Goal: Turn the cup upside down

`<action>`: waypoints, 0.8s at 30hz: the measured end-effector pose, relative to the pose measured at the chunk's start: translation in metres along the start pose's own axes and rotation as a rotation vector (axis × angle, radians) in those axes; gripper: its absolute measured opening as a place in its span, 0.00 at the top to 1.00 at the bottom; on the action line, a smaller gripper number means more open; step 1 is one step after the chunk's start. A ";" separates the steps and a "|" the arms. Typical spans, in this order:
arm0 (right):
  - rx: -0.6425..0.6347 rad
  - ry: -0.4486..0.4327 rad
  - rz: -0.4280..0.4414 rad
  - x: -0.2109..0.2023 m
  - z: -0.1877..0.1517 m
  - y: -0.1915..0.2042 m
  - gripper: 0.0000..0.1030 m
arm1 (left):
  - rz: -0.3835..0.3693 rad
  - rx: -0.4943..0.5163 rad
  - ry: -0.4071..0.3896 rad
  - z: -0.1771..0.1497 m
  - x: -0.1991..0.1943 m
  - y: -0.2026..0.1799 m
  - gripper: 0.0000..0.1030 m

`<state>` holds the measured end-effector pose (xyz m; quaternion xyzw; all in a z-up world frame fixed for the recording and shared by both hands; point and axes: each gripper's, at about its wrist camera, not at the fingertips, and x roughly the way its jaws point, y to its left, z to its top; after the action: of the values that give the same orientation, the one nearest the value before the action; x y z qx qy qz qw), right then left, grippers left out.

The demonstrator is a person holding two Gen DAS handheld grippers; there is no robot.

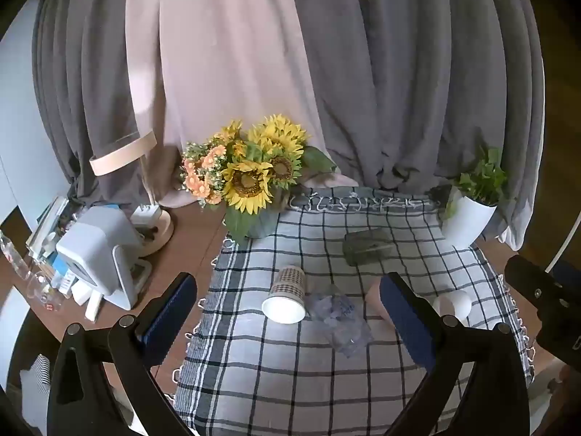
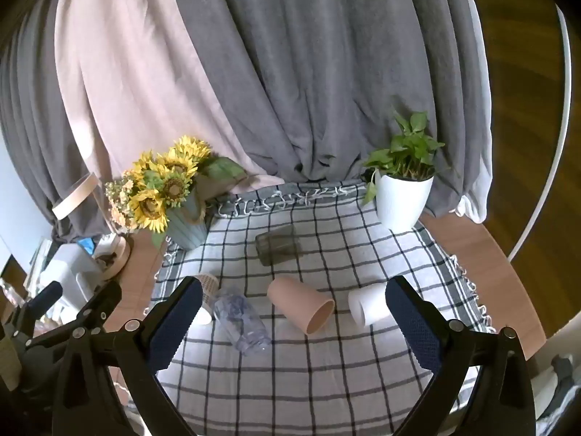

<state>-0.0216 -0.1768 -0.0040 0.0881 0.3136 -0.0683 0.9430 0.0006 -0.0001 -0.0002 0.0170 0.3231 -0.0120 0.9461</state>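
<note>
Cups are lying on their sides across the checked cloth (image 2: 326,381): a patterned paper cup (image 1: 287,294) at the left with its white mouth facing the camera, a clear plastic cup (image 2: 241,321) just beside it, a pink cup (image 2: 301,305) in the middle, a white cup (image 2: 366,307) at the right, and a dark glass (image 2: 279,244) lying farther back. Both the left gripper (image 1: 290,316) and the right gripper (image 2: 294,316) are hovering above the cloth with fingers spread wide, holding nothing. Sunflowers (image 2: 163,185) and a potted plant (image 2: 401,185) are standing at the far corners.
</note>
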 end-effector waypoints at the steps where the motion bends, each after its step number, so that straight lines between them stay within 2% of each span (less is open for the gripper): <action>1: -0.003 -0.001 -0.002 0.000 0.000 0.000 0.02 | -0.001 -0.001 0.002 0.000 0.000 0.000 0.00; 24: 0.009 0.003 0.009 0.003 0.002 0.010 0.02 | 0.006 -0.015 0.001 0.000 0.006 0.005 0.00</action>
<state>-0.0163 -0.1680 -0.0033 0.0940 0.3143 -0.0653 0.9424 0.0058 0.0046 -0.0034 0.0111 0.3238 -0.0069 0.9461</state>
